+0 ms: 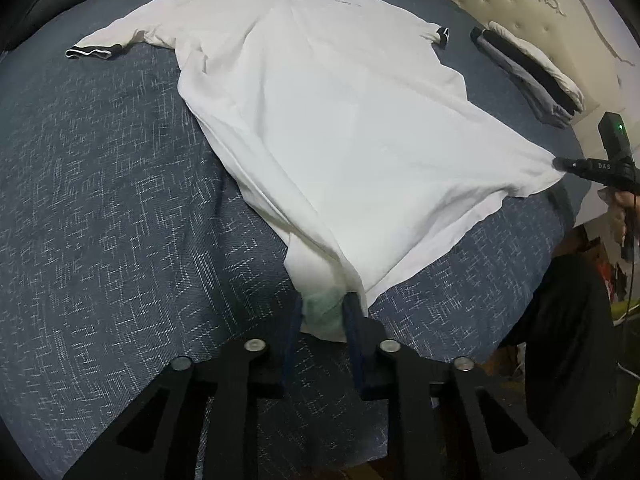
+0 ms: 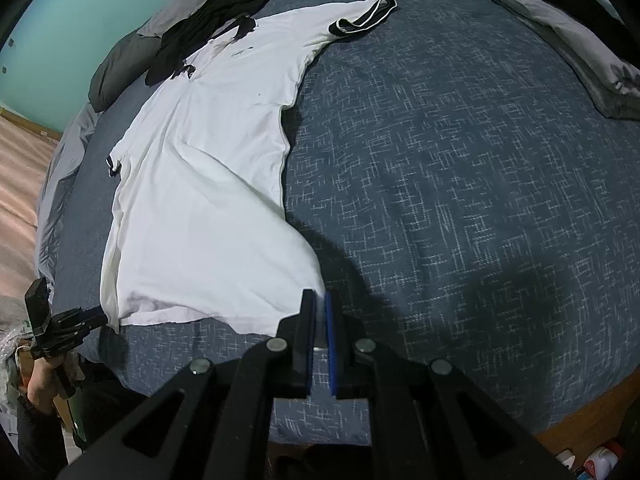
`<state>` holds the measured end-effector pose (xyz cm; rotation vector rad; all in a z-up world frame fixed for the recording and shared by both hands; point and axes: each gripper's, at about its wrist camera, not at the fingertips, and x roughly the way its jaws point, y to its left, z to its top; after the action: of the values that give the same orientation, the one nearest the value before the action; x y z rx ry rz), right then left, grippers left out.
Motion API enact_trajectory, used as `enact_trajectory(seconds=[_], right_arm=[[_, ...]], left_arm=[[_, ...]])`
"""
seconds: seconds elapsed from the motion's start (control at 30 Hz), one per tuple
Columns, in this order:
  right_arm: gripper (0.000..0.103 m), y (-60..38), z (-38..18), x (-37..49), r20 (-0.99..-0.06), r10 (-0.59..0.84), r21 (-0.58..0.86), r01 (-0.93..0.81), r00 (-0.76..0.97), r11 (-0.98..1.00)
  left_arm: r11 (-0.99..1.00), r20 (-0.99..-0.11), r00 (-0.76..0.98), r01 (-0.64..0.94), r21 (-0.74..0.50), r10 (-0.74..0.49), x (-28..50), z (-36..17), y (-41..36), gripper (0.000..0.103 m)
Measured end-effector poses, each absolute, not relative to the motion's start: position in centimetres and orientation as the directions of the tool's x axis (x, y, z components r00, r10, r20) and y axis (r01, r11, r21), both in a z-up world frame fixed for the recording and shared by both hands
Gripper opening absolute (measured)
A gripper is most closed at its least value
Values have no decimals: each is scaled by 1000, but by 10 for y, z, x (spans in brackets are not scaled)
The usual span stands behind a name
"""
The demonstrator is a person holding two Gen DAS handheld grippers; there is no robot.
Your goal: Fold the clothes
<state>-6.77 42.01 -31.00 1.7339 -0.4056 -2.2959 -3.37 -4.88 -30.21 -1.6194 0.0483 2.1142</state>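
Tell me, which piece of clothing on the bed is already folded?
The dark, grey and white folded pile near the cream headboard is stacked in neat layers. The white polo shirt is spread out flat, sleeves open.

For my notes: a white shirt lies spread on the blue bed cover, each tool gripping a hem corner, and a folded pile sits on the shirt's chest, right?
Nearly: the folded pile lies on the bed cover, apart from the shirt, beside its sleeve. The left wrist view shows it. The left tool and right tool grip the hem corners.

Blue patterned bedspread (image 1: 100,184) covers the bed, with a cream tufted headboard (image 1: 528,4) at 1 end. A teal wall (image 2: 80,12) and pale floor (image 2: 20,168) lie beyond; bottles (image 2: 600,460) stand below the bed's edge.
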Motion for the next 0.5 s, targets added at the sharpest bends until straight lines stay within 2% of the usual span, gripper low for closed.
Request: enact_trajectory(seconds=[0.1, 0.5], right_arm=[[5, 421, -310, -68, -897, -350, 359, 18, -270, -933], [5, 424, -290, -60, -868, -383, 389, 46, -316, -920]], left_arm=[[-885, -920, -196, -399, -241, 339, -31, -299, -51, 10], [-919, -865, -341, -276, -282, 368, -18, -233, -140, 7]])
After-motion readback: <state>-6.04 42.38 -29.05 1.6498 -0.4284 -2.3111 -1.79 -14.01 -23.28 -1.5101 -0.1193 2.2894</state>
